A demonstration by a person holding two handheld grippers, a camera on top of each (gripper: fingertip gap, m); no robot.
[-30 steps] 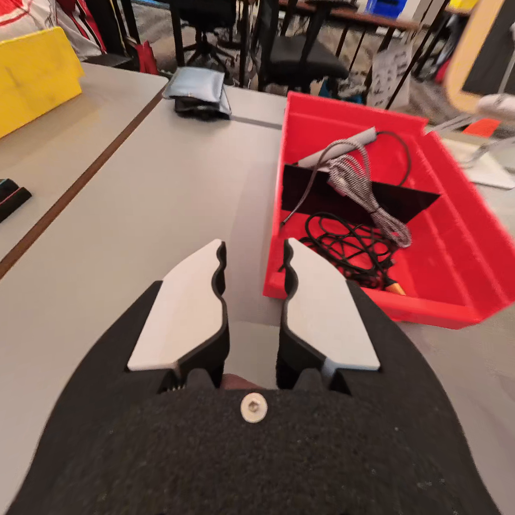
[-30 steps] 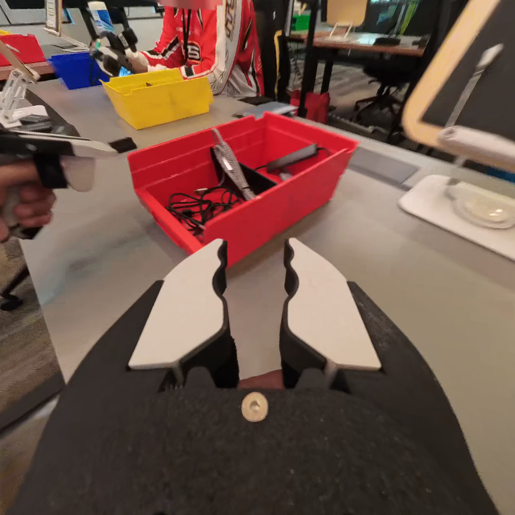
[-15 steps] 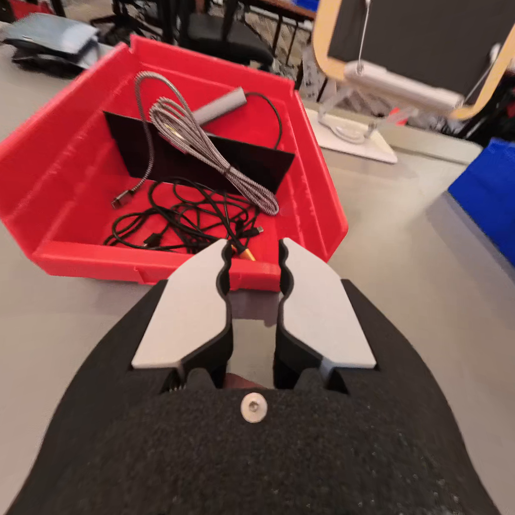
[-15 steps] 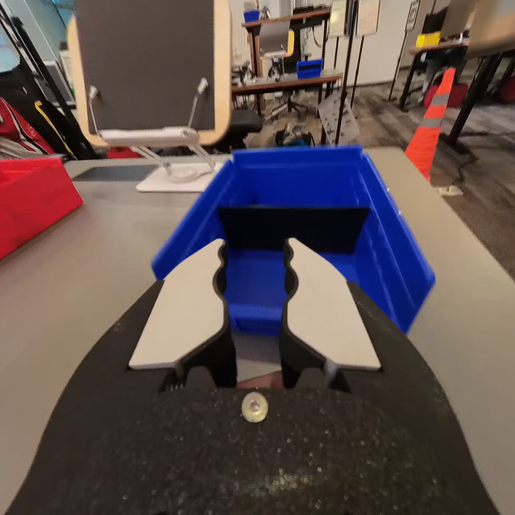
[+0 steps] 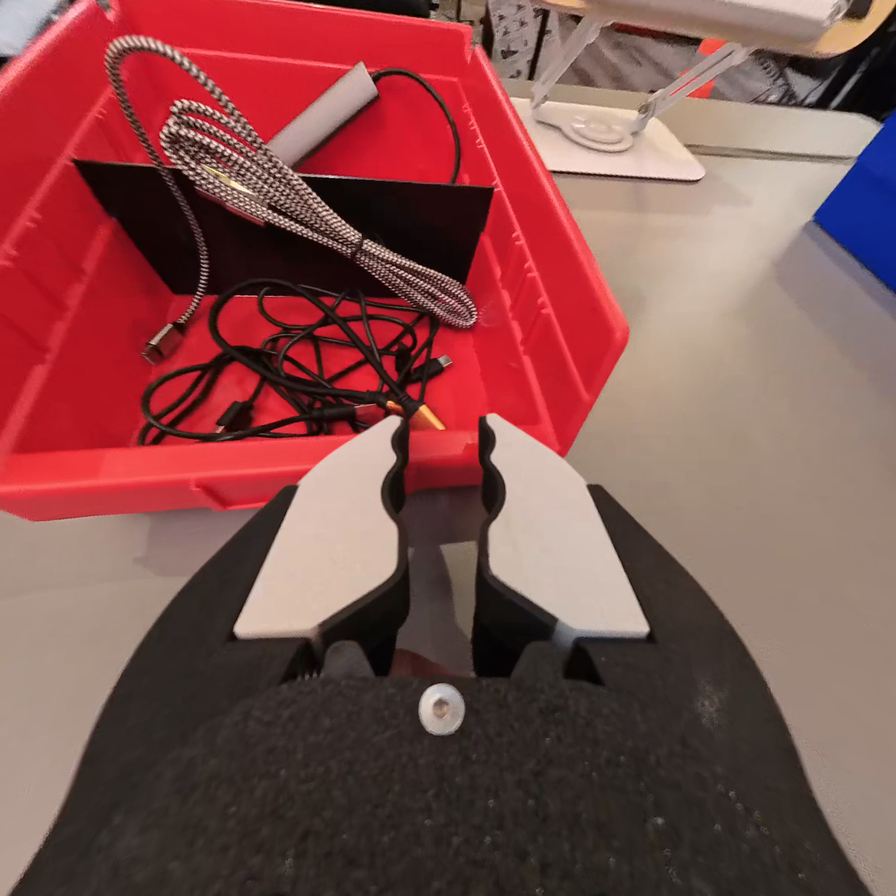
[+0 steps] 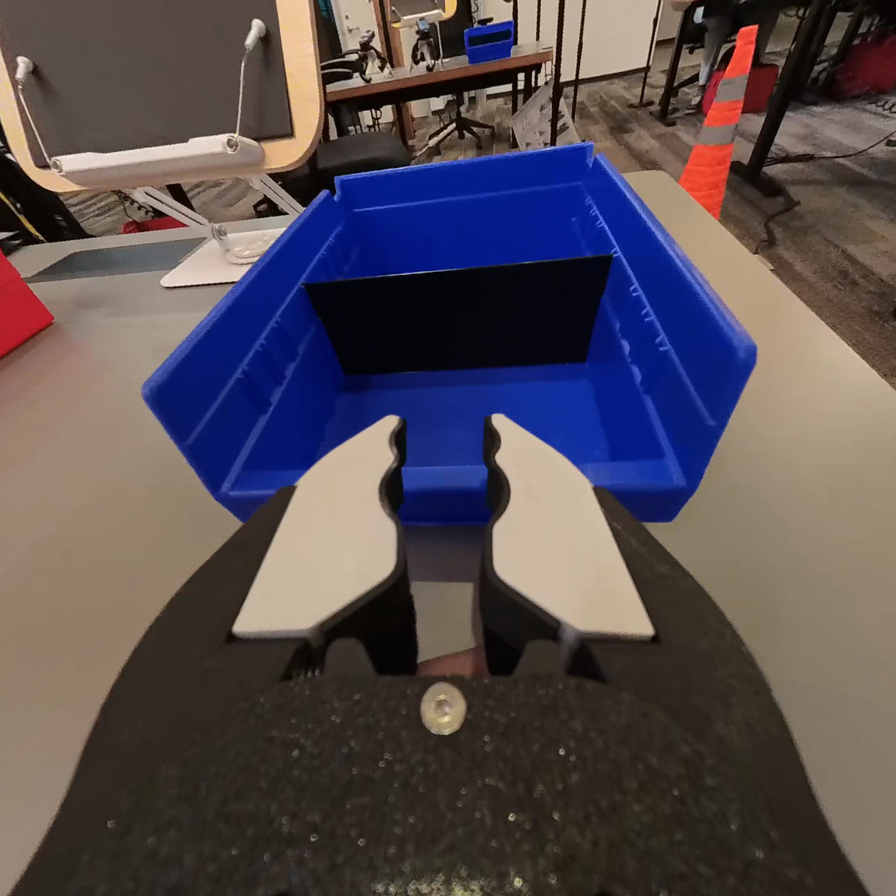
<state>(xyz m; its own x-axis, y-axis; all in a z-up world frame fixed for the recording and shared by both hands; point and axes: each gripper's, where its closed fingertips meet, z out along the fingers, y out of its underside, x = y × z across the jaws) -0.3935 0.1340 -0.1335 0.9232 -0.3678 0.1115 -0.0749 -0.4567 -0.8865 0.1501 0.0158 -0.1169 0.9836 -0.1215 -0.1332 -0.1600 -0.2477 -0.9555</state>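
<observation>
Both empty: left tool (image 5: 440,426) parted; right tool (image 6: 443,424) parted.

cables (image 5: 310,383) in divided bin (image 5: 572,310), stand (image 5: 625,150) apparently behind

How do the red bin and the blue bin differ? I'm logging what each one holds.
The red bin holds cables: a braided one draped over its divider and a black tangle in front. The blue bin's near compartment is bare; behind its divider is hidden. The open left tongs face red, the open right tongs face blue. Both share a black divider and a grey table.
</observation>
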